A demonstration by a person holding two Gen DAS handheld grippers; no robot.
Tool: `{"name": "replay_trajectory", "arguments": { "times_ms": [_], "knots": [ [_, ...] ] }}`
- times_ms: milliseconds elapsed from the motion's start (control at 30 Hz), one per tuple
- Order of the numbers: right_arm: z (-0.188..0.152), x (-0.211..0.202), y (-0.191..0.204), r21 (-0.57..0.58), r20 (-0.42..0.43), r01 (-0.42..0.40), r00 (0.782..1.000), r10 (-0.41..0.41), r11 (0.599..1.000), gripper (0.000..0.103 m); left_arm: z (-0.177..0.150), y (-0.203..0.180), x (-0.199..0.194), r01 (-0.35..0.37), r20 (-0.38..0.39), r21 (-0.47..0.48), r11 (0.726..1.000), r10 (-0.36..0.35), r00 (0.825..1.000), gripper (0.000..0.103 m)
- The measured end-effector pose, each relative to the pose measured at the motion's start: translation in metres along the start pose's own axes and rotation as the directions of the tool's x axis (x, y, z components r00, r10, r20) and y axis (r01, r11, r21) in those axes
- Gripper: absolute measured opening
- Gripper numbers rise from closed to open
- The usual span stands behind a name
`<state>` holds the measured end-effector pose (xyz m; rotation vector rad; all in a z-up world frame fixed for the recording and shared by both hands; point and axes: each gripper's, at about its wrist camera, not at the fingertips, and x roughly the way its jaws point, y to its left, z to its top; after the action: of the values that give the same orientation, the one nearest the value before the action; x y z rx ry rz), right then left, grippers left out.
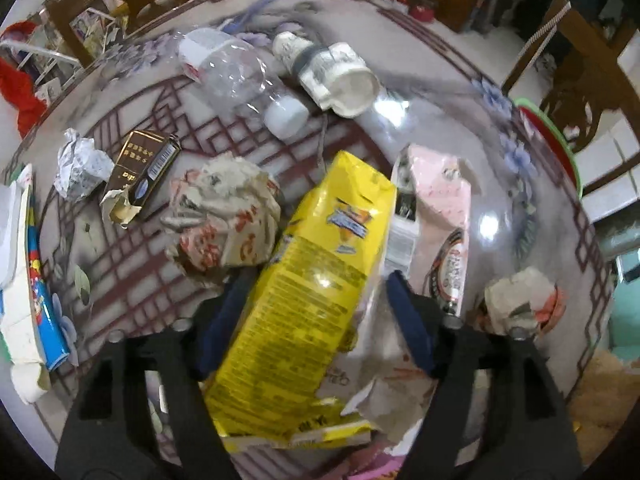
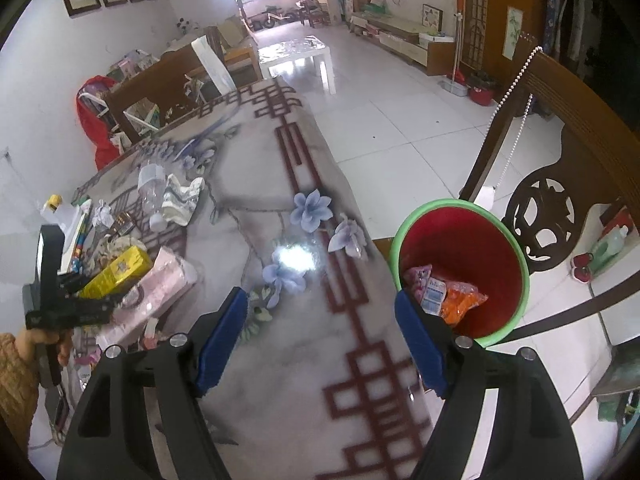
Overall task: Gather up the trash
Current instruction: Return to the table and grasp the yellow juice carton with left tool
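A yellow snack bag lies between the blue pads of my left gripper, which is shut on it; the bag's crumpled clear side reaches the right pad. Beside it are a pink wrapper and a crumpled printed paper ball. In the right wrist view the left gripper, held by a hand, points down at the same yellow bag. My right gripper is open and holds nothing, over the table's near edge. Next to it stands a red bin with a green rim, with wrappers inside.
More litter sits on the patterned table: a clear bottle, a crushed paper cup, a brown carton, crumpled white paper, another paper ball and a flattened box. Wooden chairs flank the table.
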<state>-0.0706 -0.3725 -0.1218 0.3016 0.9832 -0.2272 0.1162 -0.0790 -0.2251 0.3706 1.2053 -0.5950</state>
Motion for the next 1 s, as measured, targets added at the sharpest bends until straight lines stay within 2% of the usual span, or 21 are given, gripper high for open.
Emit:
{"name": "replay_trajectory", "arguments": {
  "times_ms": [33, 67, 167, 233, 367, 467, 533, 667, 733, 833, 1000],
  "knots": [
    [-0.002, -0.001, 0.003, -0.001, -0.002, 0.005, 1.000, -0.005, 1.000, 0.074, 0.000, 0.004, 0.000, 0.000, 0.005, -0.024, 1.000, 0.000, 1.000, 0.044],
    [-0.004, -0.001, 0.006, 0.000, -0.005, 0.006, 1.000, -0.006, 1.000, 0.074, 0.002, 0.007, -0.001, -0.013, 0.009, -0.040, 0.999, 0.013, 1.000, 0.040],
    [-0.008, 0.000, 0.017, 0.001, -0.011, 0.009, 1.000, -0.009, 1.000, 0.074, -0.002, 0.015, -0.009, -0.009, 0.046, -0.082, 0.997, 0.013, 0.999, 0.038],
    [-0.010, 0.002, 0.025, -0.002, -0.016, 0.006, 1.000, -0.006, 1.000, 0.074, -0.009, 0.018, -0.027, 0.008, 0.104, -0.099, 0.995, 0.003, 0.995, 0.038],
    [-0.006, 0.015, 0.056, 0.028, -0.054, -0.086, 0.995, 0.088, 0.996, 0.074, -0.028, 0.023, -0.074, 0.023, 0.229, -0.148, 0.989, 0.011, 0.973, 0.037],
    [0.000, 0.032, 0.092, 0.059, -0.100, -0.200, 0.974, 0.205, 0.978, 0.074, -0.050, 0.028, -0.111, 0.043, 0.329, -0.202, 0.978, 0.026, 0.944, 0.037],
    [0.005, 0.051, 0.121, 0.089, -0.149, -0.280, 0.945, 0.291, 0.956, 0.074, -0.068, 0.031, -0.132, 0.035, 0.387, -0.235, 0.971, 0.060, 0.920, 0.037],
    [0.008, 0.093, 0.162, 0.142, -0.249, -0.309, 0.909, 0.336, 0.941, 0.074, -0.095, 0.043, -0.151, 0.062, 0.434, -0.325, 0.944, 0.091, 0.896, 0.036],
    [0.007, 0.114, 0.175, 0.183, -0.307, -0.293, 0.890, 0.338, 0.938, 0.074, -0.107, 0.048, -0.155, 0.057, 0.439, -0.346, 0.937, 0.108, 0.892, 0.034],
    [0.004, 0.136, 0.186, 0.239, -0.364, -0.269, 0.866, 0.343, 0.933, 0.074, -0.122, 0.057, -0.155, 0.047, 0.427, -0.363, 0.930, 0.122, 0.896, 0.034],
    [0.003, 0.155, 0.197, 0.252, -0.415, -0.238, 0.849, 0.327, 0.938, 0.074, -0.138, 0.072, -0.146, 0.070, 0.412, -0.414, 0.908, 0.118, 0.903, 0.034]
  ]
}}
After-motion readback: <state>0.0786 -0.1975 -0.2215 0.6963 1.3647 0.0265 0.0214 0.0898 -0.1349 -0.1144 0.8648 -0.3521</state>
